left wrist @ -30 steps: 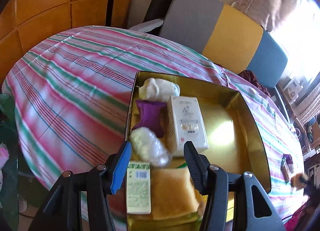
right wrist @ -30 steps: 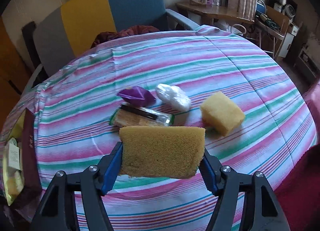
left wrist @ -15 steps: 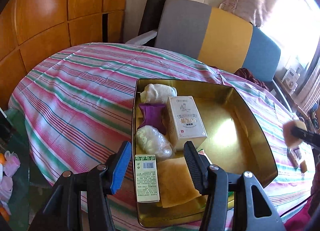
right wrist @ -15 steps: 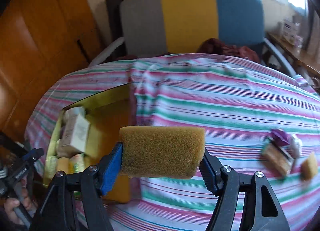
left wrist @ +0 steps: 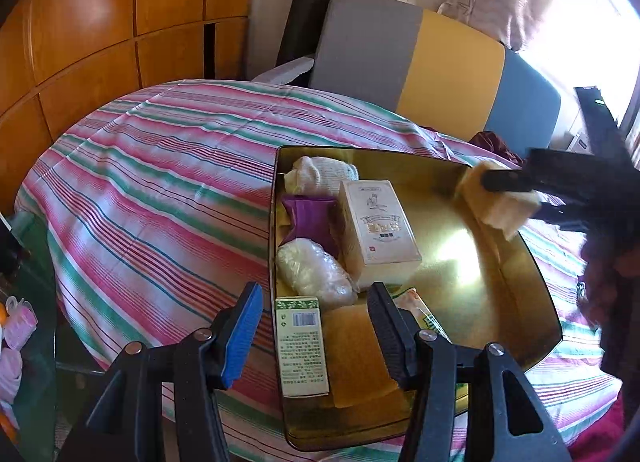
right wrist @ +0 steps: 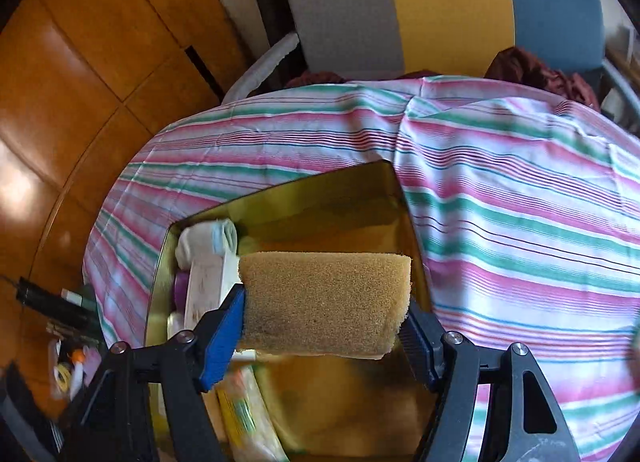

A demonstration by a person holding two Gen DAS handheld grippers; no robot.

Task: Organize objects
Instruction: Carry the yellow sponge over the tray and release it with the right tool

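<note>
Striped tablecloth (left wrist: pixel 152 190) covers a round table, with a gold tray (left wrist: pixel 532 286) near your side. Your right gripper (right wrist: pixel 324 302) is clamped on a sponge (right wrist: pixel 326 298), its long axis running crosswise between the jaws. It hangs above the tray's far right part, over bare floor. The white box (left wrist: pixel 376 230), purple pouch (left wrist: pixel 310 218) and plastic-wrapped bundle (left wrist: pixel 314 274) fill the left column. Your left gripper (left wrist: pixel 316 330) hovers at the near rim, jaws apart, holding nothing. Judgement: the free spot lies straight below the sponge, right of the box; lower and release there.
</note>
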